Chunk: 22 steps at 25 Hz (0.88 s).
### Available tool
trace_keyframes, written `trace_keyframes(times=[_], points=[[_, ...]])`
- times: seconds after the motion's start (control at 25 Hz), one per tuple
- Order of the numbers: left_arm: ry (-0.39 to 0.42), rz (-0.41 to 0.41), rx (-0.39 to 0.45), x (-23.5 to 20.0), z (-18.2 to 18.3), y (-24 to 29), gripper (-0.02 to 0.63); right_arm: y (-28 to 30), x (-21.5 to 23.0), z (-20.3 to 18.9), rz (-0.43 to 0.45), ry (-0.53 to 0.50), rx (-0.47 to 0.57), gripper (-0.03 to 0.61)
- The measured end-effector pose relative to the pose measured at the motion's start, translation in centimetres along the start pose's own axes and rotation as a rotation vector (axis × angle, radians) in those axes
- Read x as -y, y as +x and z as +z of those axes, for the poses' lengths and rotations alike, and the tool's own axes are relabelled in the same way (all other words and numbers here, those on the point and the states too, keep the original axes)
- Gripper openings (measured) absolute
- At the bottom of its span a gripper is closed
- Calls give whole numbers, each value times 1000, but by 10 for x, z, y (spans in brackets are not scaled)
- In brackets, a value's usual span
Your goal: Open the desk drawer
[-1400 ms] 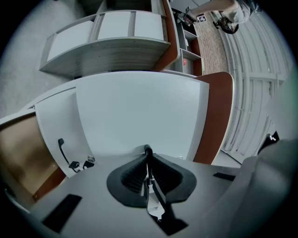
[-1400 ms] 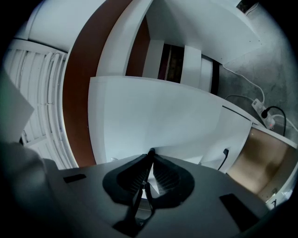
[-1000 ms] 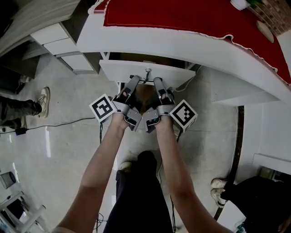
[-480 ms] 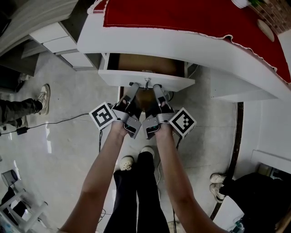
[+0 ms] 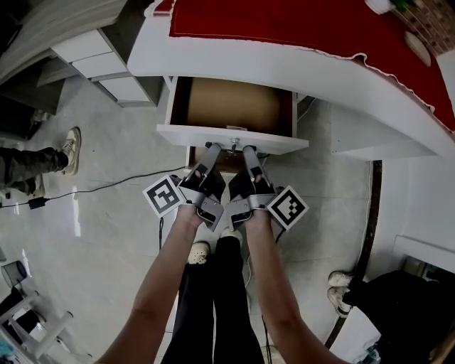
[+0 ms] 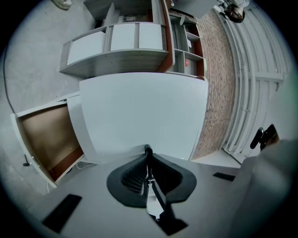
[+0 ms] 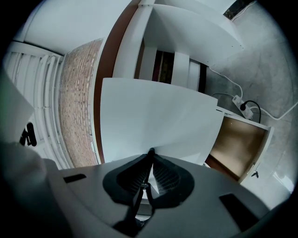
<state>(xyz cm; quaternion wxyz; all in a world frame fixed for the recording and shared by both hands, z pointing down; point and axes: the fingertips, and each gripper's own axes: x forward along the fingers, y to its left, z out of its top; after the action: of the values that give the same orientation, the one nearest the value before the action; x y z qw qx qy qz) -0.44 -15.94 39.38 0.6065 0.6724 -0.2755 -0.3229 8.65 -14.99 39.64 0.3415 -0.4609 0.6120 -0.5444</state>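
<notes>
looking for the grip itself, you get little: your left gripper [image 6: 148, 150] and right gripper [image 7: 151, 151] both end right at the white front of the desk drawer [image 5: 213, 134], and neither gripper view shows whether they touch it or hook anything. the knob [image 5: 233, 143] sits on that front, between the two grippers, in neither one's jaws. below the drawer a brown-faced panel [image 6: 46, 139] stands open; door or second drawer, you cannot tell.

each gripper's jaws are pressed together, tip to tip, with nothing between them. both point at the drawer front, just left and right of the knob, angled slightly toward each other, each rolled onto its side so the marker cubes [image 5: 162, 197] face outward. your forearms [image 5: 167, 270] run bare and nearly parallel toward the drawer.

the drawer stands well out from under the white desk [image 5: 306, 71], its brown bottom in view. a red cloth [image 5: 284, 21] covers the desktop above the drawer. under the drawer lies pale grey floor [image 5: 92, 242]; a black cable [image 5: 106, 190] runs left of the drawer toward another person's shoe [image 5: 70, 149]. a brick wall [image 6: 219, 69] rises beyond the desk.
</notes>
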Motion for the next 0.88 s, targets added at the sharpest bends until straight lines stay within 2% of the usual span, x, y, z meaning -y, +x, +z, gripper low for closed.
trace_keyframes(times=[0.88], points=[[14,22,-48,-18,-14,-26,38,-21,17,-18,9,-14,13,49]])
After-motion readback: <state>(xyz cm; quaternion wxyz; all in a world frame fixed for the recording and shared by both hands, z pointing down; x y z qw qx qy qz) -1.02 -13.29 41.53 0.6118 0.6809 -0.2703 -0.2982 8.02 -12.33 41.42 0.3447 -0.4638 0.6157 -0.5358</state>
